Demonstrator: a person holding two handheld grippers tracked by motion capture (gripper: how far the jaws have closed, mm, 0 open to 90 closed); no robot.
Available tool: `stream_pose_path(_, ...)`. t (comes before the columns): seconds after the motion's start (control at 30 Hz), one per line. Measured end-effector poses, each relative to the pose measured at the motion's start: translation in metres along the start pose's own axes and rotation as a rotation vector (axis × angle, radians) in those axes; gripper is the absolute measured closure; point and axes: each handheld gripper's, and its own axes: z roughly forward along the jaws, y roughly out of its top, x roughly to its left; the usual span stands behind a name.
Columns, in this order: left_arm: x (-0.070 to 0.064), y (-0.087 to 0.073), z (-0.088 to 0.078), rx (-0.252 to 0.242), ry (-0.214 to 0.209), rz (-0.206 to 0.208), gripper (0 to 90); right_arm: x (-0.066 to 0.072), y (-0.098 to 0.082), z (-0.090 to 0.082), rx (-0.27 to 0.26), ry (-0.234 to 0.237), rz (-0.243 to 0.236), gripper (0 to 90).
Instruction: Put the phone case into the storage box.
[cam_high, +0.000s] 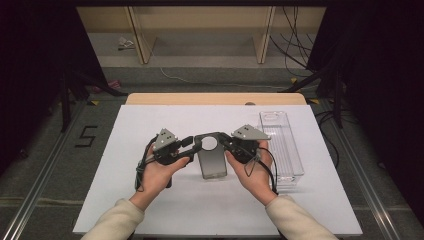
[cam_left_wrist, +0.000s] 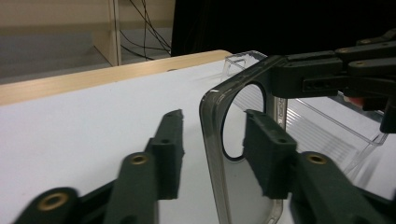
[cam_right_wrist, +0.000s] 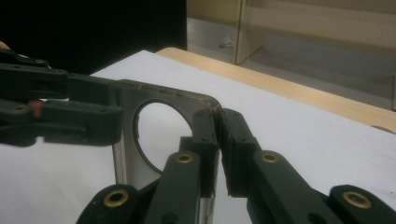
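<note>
Gripping a phone case (cam_high: 212, 159) mid-worktop, right tongs (cam_right_wrist: 218, 154) clamped on its edge, left tongs (cam_left_wrist: 212, 140) apart around its other edge.

light: even, soft from above | white table sheet (cam_high: 150, 200) bright, faint shadows | upper left and right corners black | gripper views: near black jaws blurred, background soft

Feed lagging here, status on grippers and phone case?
Right gripper shut on phone case edge. Left gripper open, fingers astride the other edge, not pressing. Clear tray beside, nothing in the way.
</note>
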Motion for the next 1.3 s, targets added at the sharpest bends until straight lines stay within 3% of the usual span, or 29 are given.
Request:
stream_pose_path(0.2,-0.003,0.004,-0.003,0.016,-0.015,0.079,25.3,-0.003,0.001,-0.002,-0.003,-0.010,0.010,85.3)
stream_pose_path(0.47,-0.003,0.003,-0.011,0.043,-0.047,0.166,8.0,-0.006,0.002,-0.004,-0.006,-0.022,0.014,85.3)
stream_pose_path(0.77,0.000,0.001,-0.022,0.053,-0.057,0.207,2.3,-0.009,0.003,-0.005,-0.010,-0.030,0.024,85.3)
stream_pose_path(1.3,0.007,-0.003,-0.036,0.047,-0.027,0.246,1.9,-0.019,0.010,-0.012,-0.032,-0.046,0.044,85.3)
